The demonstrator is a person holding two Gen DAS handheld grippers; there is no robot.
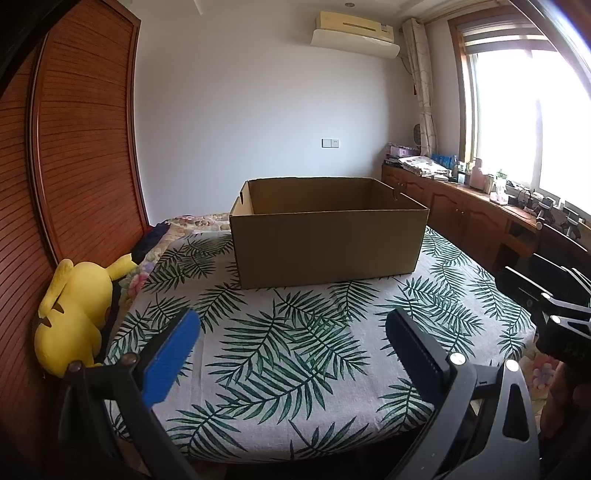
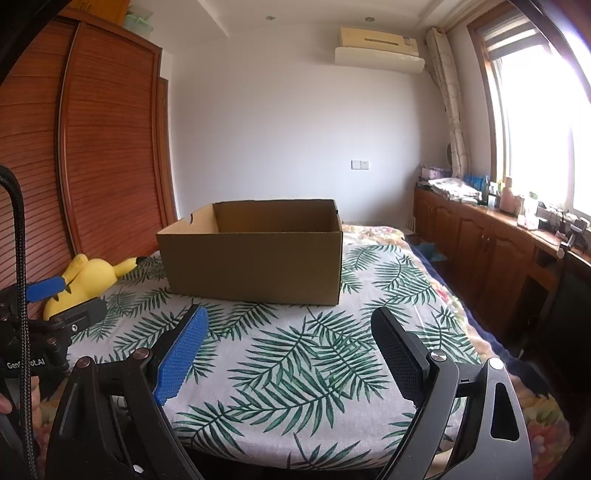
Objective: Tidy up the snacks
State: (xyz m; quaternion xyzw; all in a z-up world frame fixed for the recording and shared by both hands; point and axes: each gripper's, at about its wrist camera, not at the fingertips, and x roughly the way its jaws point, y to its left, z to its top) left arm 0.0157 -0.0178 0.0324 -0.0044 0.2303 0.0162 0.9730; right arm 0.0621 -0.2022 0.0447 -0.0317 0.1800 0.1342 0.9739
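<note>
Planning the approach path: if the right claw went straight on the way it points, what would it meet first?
Probably the near wall of the cardboard box. The right claw is open above the leaf-print cloth, nothing between; depth is unclear.

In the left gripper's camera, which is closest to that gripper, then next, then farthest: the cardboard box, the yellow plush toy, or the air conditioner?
From the left gripper:
1. Yellow plush toy, at the left, beside the wardrobe.
2. Cardboard box, straight ahead on the leaf-print cloth.
3. Air conditioner, high on the far wall.
</note>
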